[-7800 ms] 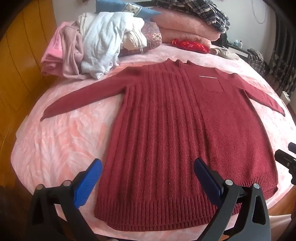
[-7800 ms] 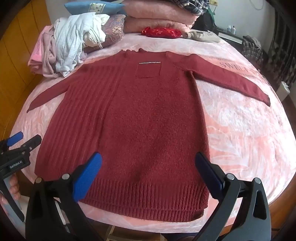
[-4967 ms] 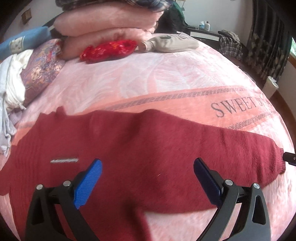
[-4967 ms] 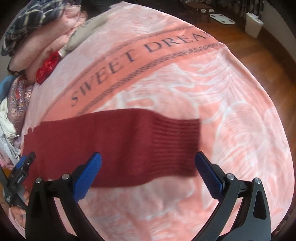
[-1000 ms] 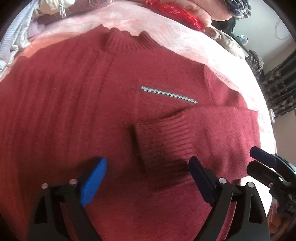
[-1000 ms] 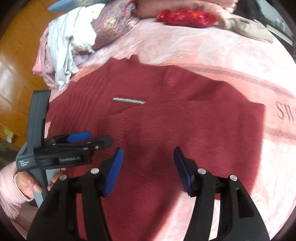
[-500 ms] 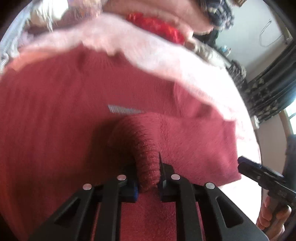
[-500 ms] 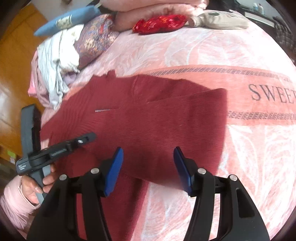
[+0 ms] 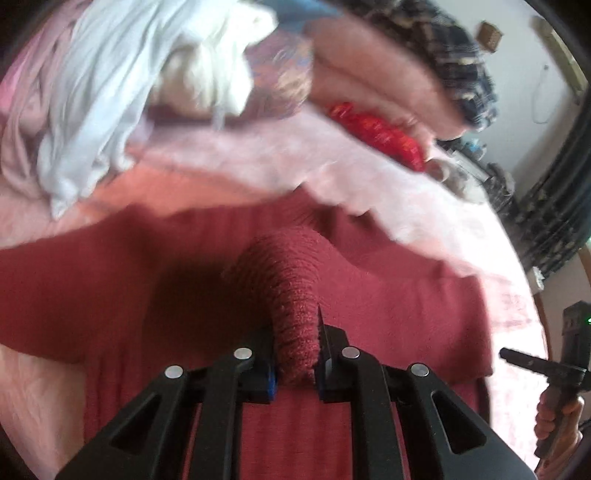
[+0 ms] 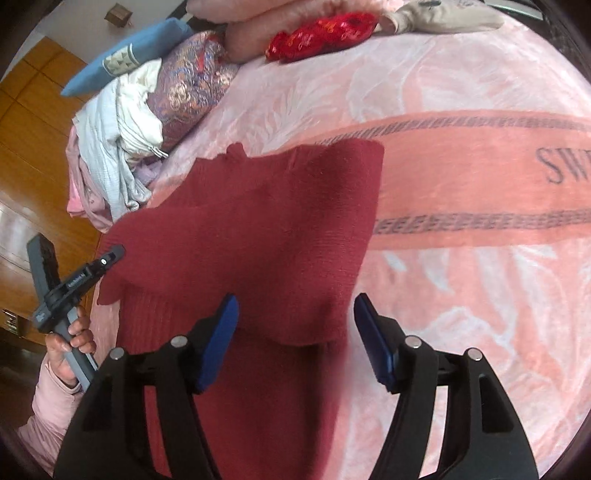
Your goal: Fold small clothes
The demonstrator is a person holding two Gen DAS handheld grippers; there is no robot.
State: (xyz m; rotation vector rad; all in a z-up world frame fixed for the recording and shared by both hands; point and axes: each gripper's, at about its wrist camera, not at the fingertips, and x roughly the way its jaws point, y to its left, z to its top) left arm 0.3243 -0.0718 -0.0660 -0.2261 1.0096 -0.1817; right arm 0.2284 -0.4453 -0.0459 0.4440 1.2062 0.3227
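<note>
— While a dark red sweater (image 10: 258, 236) lies across the pink blanket (image 10: 461, 295) on the bed, what have the left tongs (image 9: 295, 354) got hold of?

— A ribbed cuff (image 9: 288, 288) of that sweater. The two pads are pinched tight on the knit, and the cuff rises in a hump from between them, lifted above the body of the garment. The left-hand view is blurred.

— And the right tongs (image 10: 295, 332)?

— Parted, with nothing between the blue pads. Their jaws have just been opening wider. They hover above the sweater's near right edge, where a folded-over layer ends in a curved hem; one pad sits over the red knit, the other over bare blanket.

— Where does the sweater sit on the bed?

— Toward the left side in the right-hand view, collar pointing to the head of the bed. Its right side is folded in over the chest, leaving a straight edge against the salmon band printed with dark letters.

— Anything else in frame?

— A heap of white and pale pink clothes (image 10: 110, 158) beside the collar, a patterned pillow (image 10: 188, 77), a blue cushion (image 10: 129, 55), a small red pouch (image 10: 317, 29), and stacked pink bedding (image 9: 376, 74) under a plaid cloth (image 9: 454, 59). A hand (image 10: 70, 343) in a pink sleeve grips the left tool's handle.
</note>
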